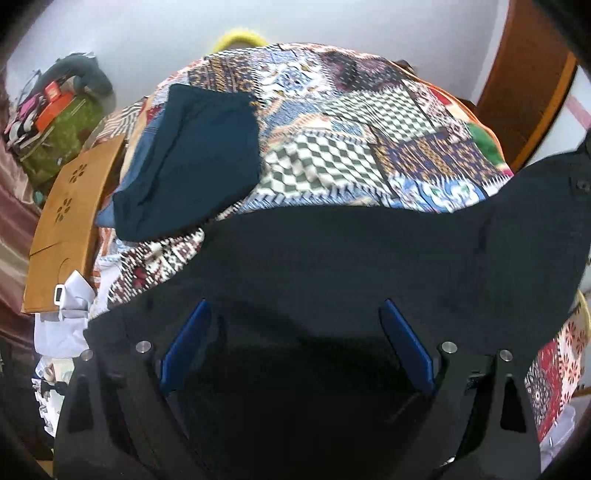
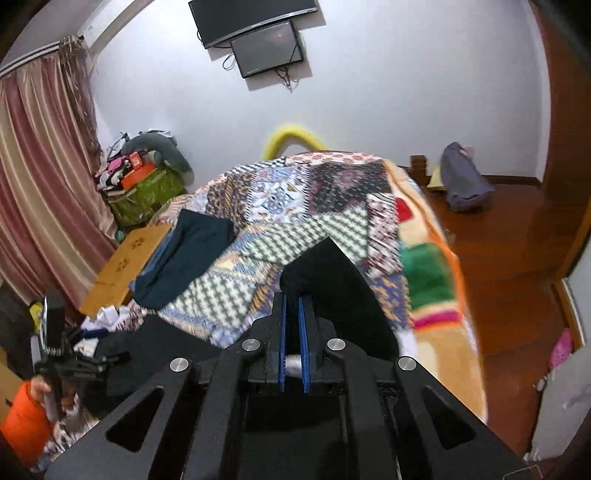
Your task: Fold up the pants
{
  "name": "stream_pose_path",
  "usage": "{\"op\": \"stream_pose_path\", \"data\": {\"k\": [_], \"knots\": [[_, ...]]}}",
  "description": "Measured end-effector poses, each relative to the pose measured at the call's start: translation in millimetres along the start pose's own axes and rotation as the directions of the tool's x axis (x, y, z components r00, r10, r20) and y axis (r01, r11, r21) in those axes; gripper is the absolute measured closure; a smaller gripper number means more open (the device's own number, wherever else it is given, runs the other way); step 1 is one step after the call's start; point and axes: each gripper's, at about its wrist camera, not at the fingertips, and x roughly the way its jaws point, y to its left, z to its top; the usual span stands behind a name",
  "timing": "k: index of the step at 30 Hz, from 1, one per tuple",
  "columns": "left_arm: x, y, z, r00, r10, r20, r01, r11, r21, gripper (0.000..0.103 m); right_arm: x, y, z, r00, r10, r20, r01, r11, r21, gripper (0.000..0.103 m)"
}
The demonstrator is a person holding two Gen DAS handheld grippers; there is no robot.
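- Walls: plain white (image 2: 388,92); two dark flat screens (image 2: 258,33) mounted high.
- Floor: reddish-brown wood (image 2: 498,258).
- Window side: pink striped curtain (image 2: 40,177).
- Bed: patchwork quilt (image 2: 295,206); yellow padded rail (image 2: 291,136) behind it.
- Wooden lap table (image 2: 122,266) beside the bed.

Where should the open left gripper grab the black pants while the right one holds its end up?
Grip the near edge of the black pants that lies flat just ahead of the left gripper, coming in low from the near side. The right gripper has its end pinched and lifted, so the left edge mirrors it.
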Motion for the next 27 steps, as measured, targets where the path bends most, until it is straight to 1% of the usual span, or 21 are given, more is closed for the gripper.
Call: {"op": "stream_pose_path", "data": {"k": [3, 6, 11, 14, 17, 19, 20, 21, 22, 24, 26, 27], "knots": [[1.9, -7.8, -9.7, 1.0, -0.003, -0.019, 0.003, 1.0, 0.01, 0.009, -0.5, -9.6, -32.6, 0.998, -0.028, -0.056, 0.029, 1.0, 0.01, 0.098], [1.7, -8.7, -17.1, 1.0, -0.001, -0.026, 0.001, 1.0, 0.007, 0.009, 3.5, -21.1, -72.2, 0.992, -0.037, -0.122, 0.044, 0.998, 0.053, 0.098], [-5.4, 0.0, -24.3, 0.999, -0.03, -0.015, 0.03, 0.999, -0.035, 0.009, 10.1, -35.7, -127.0, 0.976, -0.019, -0.216, 0.051, 0.988, 0.145, 0.098], [-13.1, 8.1, -26.5, 1.0, -0.028, 0.006, 0.028, 0.998, -0.059, 0.009, 12.4, -37.5, -149.5, 0.969, -0.031, -0.247, 0.074, 0.983, 0.168, 0.097], [-23.1, 21.4, -30.7, 0.999, -0.008, 0.037, 0.011, 0.997, -0.082, 0.009, 7.6, -26.9, -153.5, 0.961, -0.098, -0.26, 0.132, 0.984, 0.117, 0.094], [-29.9, 33.9, -34.6, 0.998, 0.016, 0.058, -0.01, 0.995, -0.099, 0.009, -0.1, -17.1, -147.4, 0.951, -0.19, -0.245, 0.208, 0.977, 0.051, 0.093], [-33.0, 41.2, -37.2, 0.997, 0.03, 0.068, -0.023, 0.994, -0.11, 0.009, -3.2, -14.8, -145.4, 0.946, -0.218, -0.239, 0.231, 0.973, 0.028, 0.09], [-35.9, 48.2, -39.6, 0.996, 0.044, 0.077, -0.034, 0.992, -0.121, 0.009, -8.2, -10.4, -139.4, 0.945, -0.24, -0.222, 0.248, 0.969, 0.007, 0.08], [-39.3, 57.2, -42.5, 0.995, 0.058, 0.087, -0.046, 0.99, -0.136, 0.009, -13.0, -8.9, -138.4, 0.946, -0.252, -0.202, 0.256, 0.967, -0.004, 0.066], [-45.0, 75.7, -48.1, 0.991, 0.082, 0.101, -0.064, 0.984, -0.167, 0.009, -23.9, 2.3, -125.7, 0.956, -0.261, -0.133, 0.259, 0.965, -0.027, 0.054], [-50.6, 100.2, -54.1, 0.988, 0.106, 0.111, -0.081, 0.975, -0.205, 0.009, -26.8, 17.8, -106.2, 0.969, -0.23, -0.093, 0.227, 0.973, -0.047, 0.054], [-52.9, 113.8, -57.3, 0.986, 0.122, 0.113, -0.094, 0.97, -0.226, 0.009, -26.3, 22.8, -102.4, 0.972, -0.219, -0.083, 0.215, 0.975, -0.054, 0.054]]}}
